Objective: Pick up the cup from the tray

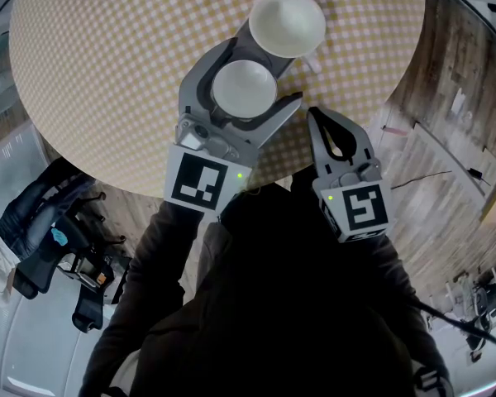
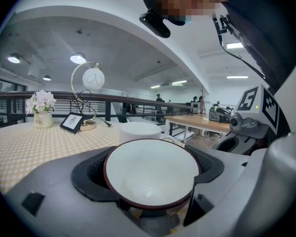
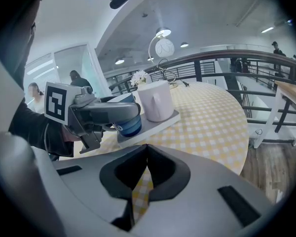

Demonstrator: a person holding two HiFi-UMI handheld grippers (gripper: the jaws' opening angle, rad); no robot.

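A cup (image 1: 244,89), white inside with a dark red rim and blue outside (image 3: 126,122), stands on a grey tray (image 1: 250,33) on the round checked table (image 1: 107,64). My left gripper (image 1: 260,71) reaches round it, one finger on each side, and the pads lie against its wall in the left gripper view (image 2: 150,167). The cup's base rests on the tray (image 3: 160,124). A taller white mug (image 1: 287,21) stands behind it on the same tray. My right gripper (image 1: 310,112) hovers shut and empty near the table's edge, to the right of the tray.
At the table's far side stand a globe lamp (image 2: 92,78), a small picture frame (image 2: 72,121) and a flower pot (image 2: 41,107). The table's rim (image 3: 239,147) drops to a wooden floor. A bag and gear (image 1: 58,238) lie on the floor at left.
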